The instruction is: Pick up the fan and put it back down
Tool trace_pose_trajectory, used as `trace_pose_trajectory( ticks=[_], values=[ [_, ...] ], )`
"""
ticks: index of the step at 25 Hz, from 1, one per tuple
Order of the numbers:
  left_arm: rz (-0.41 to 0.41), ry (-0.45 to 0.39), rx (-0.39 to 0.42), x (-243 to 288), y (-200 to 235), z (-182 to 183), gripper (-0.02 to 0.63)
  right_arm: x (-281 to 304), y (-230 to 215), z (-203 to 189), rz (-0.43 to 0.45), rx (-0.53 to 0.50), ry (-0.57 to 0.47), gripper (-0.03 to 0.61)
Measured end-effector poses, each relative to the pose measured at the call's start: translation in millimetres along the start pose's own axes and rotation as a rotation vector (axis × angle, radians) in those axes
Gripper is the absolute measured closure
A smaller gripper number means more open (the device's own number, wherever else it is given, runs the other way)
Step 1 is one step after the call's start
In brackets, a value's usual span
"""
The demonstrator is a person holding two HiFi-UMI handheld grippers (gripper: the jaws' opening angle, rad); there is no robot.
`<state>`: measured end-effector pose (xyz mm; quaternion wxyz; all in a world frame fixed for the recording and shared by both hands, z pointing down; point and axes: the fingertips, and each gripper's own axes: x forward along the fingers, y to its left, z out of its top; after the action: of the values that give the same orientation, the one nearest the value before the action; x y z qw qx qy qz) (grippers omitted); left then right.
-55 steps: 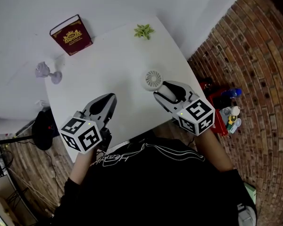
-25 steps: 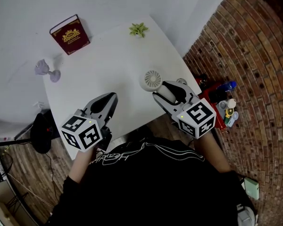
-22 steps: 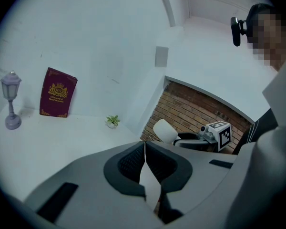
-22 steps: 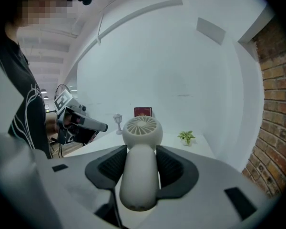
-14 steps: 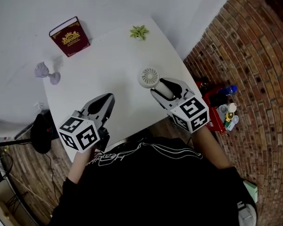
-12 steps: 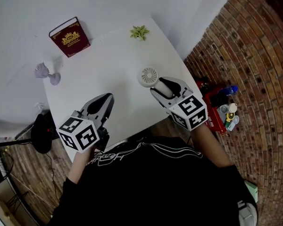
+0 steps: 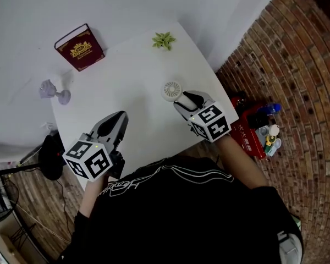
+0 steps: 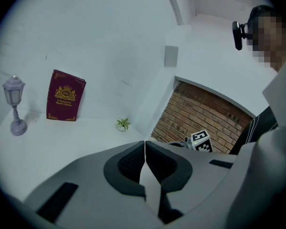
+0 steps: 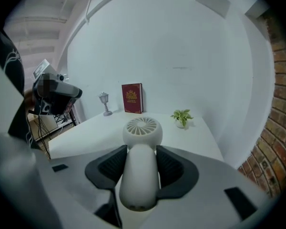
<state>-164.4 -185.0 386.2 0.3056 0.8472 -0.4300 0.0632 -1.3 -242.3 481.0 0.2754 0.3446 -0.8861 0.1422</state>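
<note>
**Right gripper.** The right gripper (image 7: 182, 100) is clenched on the small white plastic hand-held fan (image 7: 172, 90). In the right gripper view its dark ribbed pads (image 9: 115, 165) press both sides of the fan's smooth handle. The round slotted head sticks out past the jaw tips, toward the upper middle of that frame. Gripping the handle is judged sensible, since it keeps the grille clear and the fan steady for setting down.

**Fan position.** In the head view the fan sits right of centre, over the white table (image 7: 126, 76) and near its right edge. It lies directly above the gripper in the frame. Whether it touches the tabletop cannot be determined.

**Left gripper.** The left gripper (image 7: 121, 117) is at lower left with its jaws together on nothing. It is well apart from the fan, apparently parked out of the way.
</note>
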Motion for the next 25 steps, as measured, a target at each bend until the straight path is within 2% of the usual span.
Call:
trace_pose_trajectory(
  ticks=[12,25],
  values=[
    [0.059,0.010,-0.029,1.3,24.5,-2.7,0.581,50.3,-20.7,-45.1,0.002,0.032,0.089,0.385],
    [0.091,0.011,-0.044,-5.2,37.8,-8.1,0.580,72.6,-24.6,-77.6,-0.004,0.013,0.165,0.383]
  ],
)
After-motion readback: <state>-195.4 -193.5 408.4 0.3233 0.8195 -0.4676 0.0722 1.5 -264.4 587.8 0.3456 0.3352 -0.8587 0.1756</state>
